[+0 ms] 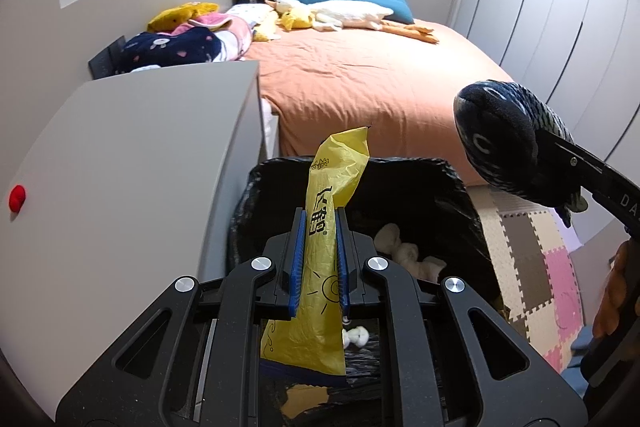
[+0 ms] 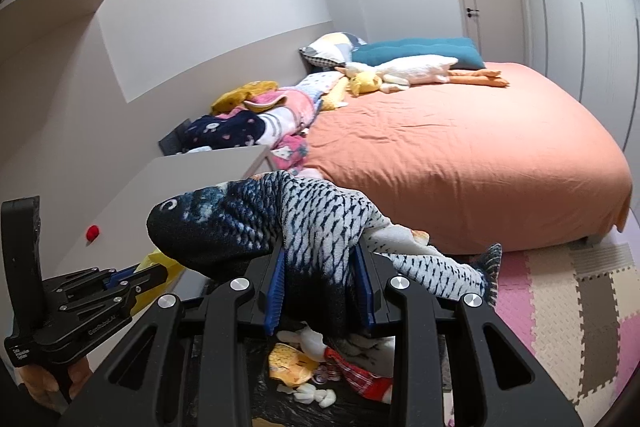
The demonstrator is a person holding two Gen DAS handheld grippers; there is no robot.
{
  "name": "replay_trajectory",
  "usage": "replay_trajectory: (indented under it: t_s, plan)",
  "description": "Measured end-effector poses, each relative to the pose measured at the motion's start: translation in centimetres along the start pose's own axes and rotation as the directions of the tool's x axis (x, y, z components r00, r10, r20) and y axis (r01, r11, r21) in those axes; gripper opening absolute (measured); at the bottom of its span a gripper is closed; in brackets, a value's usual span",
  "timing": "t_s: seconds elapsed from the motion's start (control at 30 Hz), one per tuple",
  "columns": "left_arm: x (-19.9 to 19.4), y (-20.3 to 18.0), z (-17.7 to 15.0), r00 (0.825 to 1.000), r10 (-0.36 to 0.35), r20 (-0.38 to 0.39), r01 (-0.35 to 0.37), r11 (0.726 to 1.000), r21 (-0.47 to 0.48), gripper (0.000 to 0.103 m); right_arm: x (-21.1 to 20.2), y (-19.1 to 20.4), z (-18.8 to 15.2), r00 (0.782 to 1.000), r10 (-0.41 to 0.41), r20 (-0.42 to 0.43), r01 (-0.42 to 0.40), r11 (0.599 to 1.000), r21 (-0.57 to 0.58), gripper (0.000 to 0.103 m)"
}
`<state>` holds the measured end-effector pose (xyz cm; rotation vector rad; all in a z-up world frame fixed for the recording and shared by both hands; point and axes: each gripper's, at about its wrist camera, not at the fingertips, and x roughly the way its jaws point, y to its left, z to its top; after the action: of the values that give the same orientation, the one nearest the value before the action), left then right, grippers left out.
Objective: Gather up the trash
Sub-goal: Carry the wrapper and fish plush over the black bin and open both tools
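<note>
My left gripper [image 1: 319, 227] is shut on a yellow snack wrapper [image 1: 328, 211] with black print, held upright over a trash bin lined with a black bag [image 1: 280, 179]. White crumpled scraps [image 1: 404, 251] lie inside the bin. My right gripper [image 2: 320, 263] is shut on a plush fish [image 2: 280, 219], dark blue with white scaled sides, held over the bin; the fish also shows at the right of the left wrist view [image 1: 504, 139]. Below it the bin holds yellow, red and white litter [image 2: 304, 363]. The left gripper shows at the lower left of the right wrist view [image 2: 120, 279].
A grey cabinet [image 1: 132, 163] with a small red ball [image 1: 17, 193] stands left of the bin. Behind is a bed with an orange cover [image 1: 360, 75], pillows, plush toys and clothes. Coloured foam floor mats [image 2: 580, 315] lie to the right. Wardrobe doors line the right wall.
</note>
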<state>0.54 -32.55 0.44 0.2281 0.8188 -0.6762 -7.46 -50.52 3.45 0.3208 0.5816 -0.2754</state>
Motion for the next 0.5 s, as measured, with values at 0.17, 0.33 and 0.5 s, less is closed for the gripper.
replay_trajectory:
  t_s: [0.17, 0.33, 0.5]
  plan:
    - [0.5, -1.0, 0.3, 1.0, -0.013, -0.005, 0.013, 1.0, 0.024, 0.013, 0.0, -0.9, -0.1, 0.999, -0.04, 0.001, 0.04, 0.999, 0.017, 0.032]
    - [0.9, -1.8, 0.7, 1.0, -0.018, -0.01, 0.018, 0.999, 0.04, 0.013, -0.2, -1.8, -0.4, 0.998, -0.065, 0.001, 0.065, 0.997, 0.037, 0.032]
    - [1.4, -2.0, 1.0, 1.0, -0.021, -0.021, 0.021, 0.999, 0.026, 0.013, -0.5, -2.4, -0.7, 0.996, -0.087, 0.0, 0.087, 0.995, 0.05, 0.032]
